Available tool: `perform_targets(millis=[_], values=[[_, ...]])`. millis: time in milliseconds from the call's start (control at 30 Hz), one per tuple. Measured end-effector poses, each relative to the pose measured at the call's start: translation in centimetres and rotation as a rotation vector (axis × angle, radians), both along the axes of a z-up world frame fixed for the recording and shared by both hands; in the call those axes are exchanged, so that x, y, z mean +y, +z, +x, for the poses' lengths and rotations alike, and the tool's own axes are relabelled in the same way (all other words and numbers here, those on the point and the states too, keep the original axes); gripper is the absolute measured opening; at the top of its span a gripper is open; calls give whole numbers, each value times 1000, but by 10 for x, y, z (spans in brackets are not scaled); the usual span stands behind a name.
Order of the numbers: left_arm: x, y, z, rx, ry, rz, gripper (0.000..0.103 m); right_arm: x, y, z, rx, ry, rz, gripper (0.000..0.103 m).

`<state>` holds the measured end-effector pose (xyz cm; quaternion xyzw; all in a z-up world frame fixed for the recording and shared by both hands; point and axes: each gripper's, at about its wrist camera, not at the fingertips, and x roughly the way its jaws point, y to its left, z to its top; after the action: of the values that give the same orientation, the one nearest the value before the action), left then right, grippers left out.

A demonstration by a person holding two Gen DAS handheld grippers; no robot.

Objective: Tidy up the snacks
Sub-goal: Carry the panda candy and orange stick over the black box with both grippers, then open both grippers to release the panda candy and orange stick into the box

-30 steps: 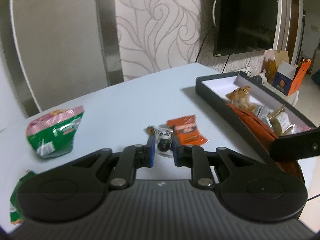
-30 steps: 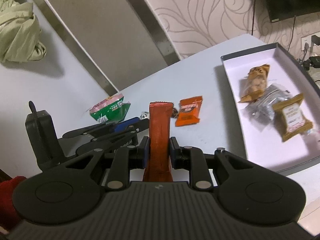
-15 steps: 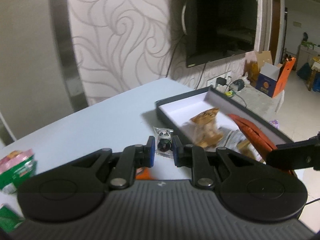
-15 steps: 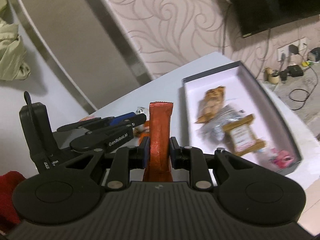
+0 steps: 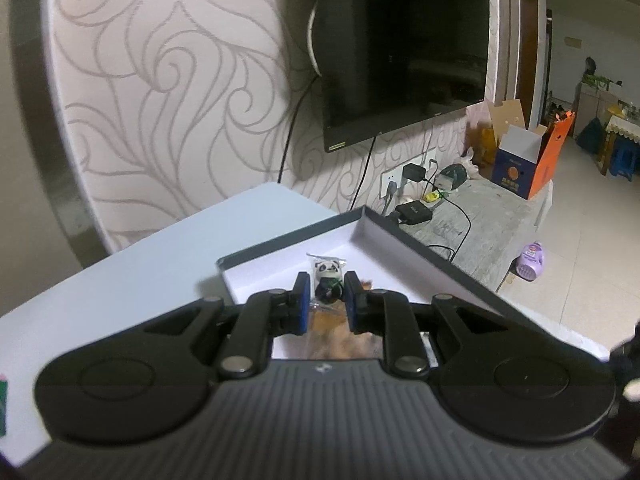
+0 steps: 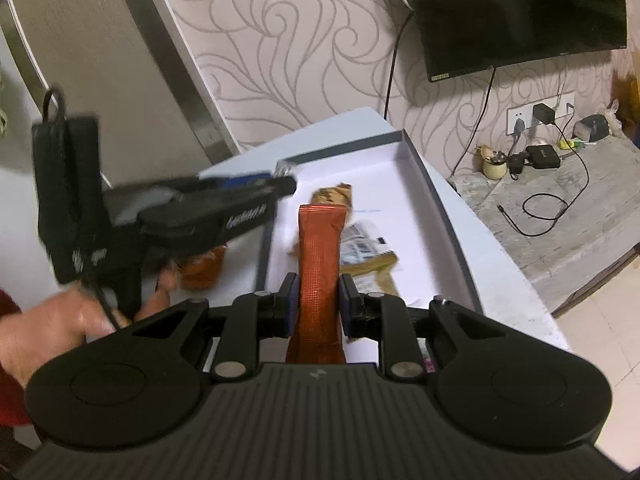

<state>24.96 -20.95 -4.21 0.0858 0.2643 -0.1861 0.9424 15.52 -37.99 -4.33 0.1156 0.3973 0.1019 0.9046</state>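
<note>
Since a second ago both grippers swung from the table toward the box. Left wrist view: left gripper (image 5: pixel 324 294) clenched on a panda packet (image 5: pixel 327 278), frame centre, over the box (image 5: pixel 420 248) floor. Right wrist view: right gripper (image 6: pixel 318 300) grasps an orange stick (image 6: pixel 319 264) above the box; several snacks (image 6: pixel 366 246) already inside, an orange packet (image 6: pixel 204 266) left outside at centre left.

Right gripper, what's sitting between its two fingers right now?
In the right wrist view, the right gripper is shut on an upright orange-red snack stick, above the box.
</note>
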Motion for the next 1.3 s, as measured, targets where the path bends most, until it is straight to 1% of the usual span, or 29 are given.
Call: perform_targets(millis=[267, 467, 533, 600, 667, 800, 867, 900, 933, 1167, 1233, 1300], values=[[-28, -9, 24, -1, 8, 33, 21, 3, -16, 14, 11, 65, -120, 25], [-35, -11, 32, 0, 29, 34, 22, 4, -25, 24, 8, 85, -203, 25], [-34, -11, 33, 2, 35, 35, 23, 4, -26, 26, 4, 84, -205, 25], [-33, -11, 33, 7, 41, 33, 32, 4, -26, 28, 1, 89, -211, 25], [-33, -10, 32, 1, 51, 27, 45, 5, -28, 28, 1, 95, -218, 25], [-32, -8, 29, -19, 60, 33, 54, 7, -29, 29, 1, 102, -217, 26], [-31, -8, 28, -23, 70, 30, 67, 9, -29, 28, -4, 102, -226, 30], [-30, -7, 27, -26, 74, 26, 69, 9, -28, 27, -7, 100, -223, 35], [-29, -7, 27, -28, 76, 23, 70, 9, -27, 27, -9, 98, -220, 41], [-26, -5, 21, -33, 62, 10, 70, 7, -17, 19, -36, 69, -207, 59], [-25, -2, 19, -40, 58, 7, 70, 7, -13, 16, -43, 63, -203, 66], [-22, 0, 13, -50, 56, 0, 70, 8, -11, 13, -51, 54, -206, 67]])
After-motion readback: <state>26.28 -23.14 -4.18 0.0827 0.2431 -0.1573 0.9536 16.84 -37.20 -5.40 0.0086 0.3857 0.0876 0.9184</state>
